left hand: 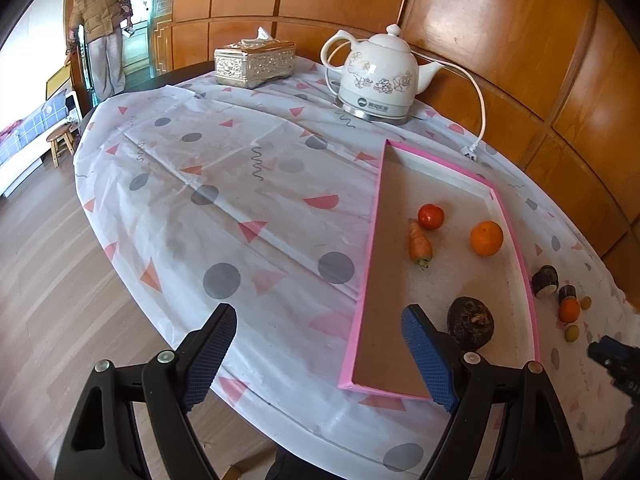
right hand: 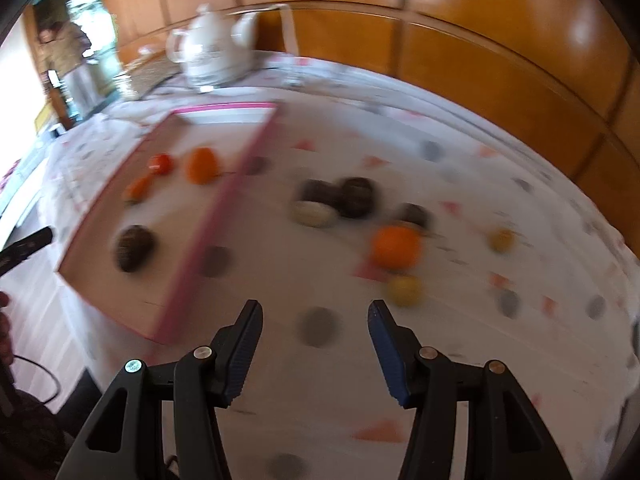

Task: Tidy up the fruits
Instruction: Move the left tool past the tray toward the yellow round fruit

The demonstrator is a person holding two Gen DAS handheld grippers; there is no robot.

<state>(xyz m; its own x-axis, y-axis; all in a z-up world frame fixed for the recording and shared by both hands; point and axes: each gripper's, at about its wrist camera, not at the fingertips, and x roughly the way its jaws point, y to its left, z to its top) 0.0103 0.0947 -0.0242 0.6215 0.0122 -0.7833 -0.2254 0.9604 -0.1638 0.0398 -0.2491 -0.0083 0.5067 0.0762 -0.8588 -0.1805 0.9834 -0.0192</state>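
Both tongs are spread wide and hold nothing. From the left wrist view, the left tongs (left hand: 320, 356) hover over the near edge of the surface (left hand: 224, 168), which is covered by a white cloth with grey dots and pink triangles. Ahead and to the right of them lies a shallow pink-rimmed tray (left hand: 370, 240), its near end passing between the two fingers. Inside the tray, a dark round root (left hand: 470, 323) sits just beyond the right finger; farther ahead are a carrot (left hand: 420, 245), a tomato (left hand: 431, 216) touching the carrot's far end, and an orange (left hand: 486, 238) near the tray's right rim. Outside the tray, to the far right, lie dark cut pieces (left hand: 545, 282), a tangerine (left hand: 569, 310) and two small yellowish fruits (left hand: 572, 333). Far ahead stand a white kettle (left hand: 378, 76) and a tissue box (left hand: 255, 63). The right wrist view is blurred: the right tongs (right hand: 316, 350) hang over bare cloth, with the tray ahead to the left, the tangerine and a yellowish fruit just ahead to the right, and the dark pieces beyond them.
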